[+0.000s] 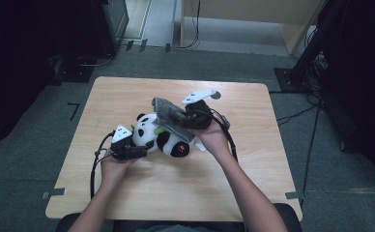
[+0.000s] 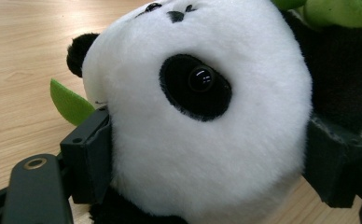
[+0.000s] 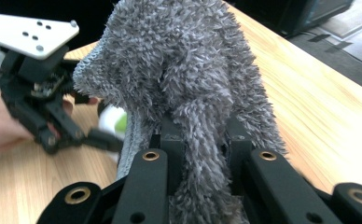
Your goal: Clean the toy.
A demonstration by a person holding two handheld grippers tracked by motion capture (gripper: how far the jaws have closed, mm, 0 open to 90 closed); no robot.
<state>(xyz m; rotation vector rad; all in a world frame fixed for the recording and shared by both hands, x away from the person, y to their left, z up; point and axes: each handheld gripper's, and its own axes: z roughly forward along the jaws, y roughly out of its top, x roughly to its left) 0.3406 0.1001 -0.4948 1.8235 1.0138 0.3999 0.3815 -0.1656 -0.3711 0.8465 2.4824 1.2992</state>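
Observation:
A black-and-white panda plush (image 1: 162, 138) with green leaf parts lies on its side at the middle of the wooden table (image 1: 176, 193). My left gripper (image 1: 138, 151) comes at it from the left, and its pads (image 2: 88, 156) squeeze both sides of the white head (image 2: 202, 116). A grey fluffy cloth (image 1: 168, 113) hangs over the plush's upper side, held up by my right gripper (image 1: 188, 121). The right jaws are shut on a fold of the cloth (image 3: 184, 79). The left gripper (image 3: 72, 135) and the hand holding it appear beyond the cloth.
The tabletop has bare wood on every side of the plush, widest toward the near edge. Tape marks sit at the near corners (image 1: 54, 193). Grey carpet, dark stands (image 1: 316, 43) and cables (image 1: 311, 111) surround the table.

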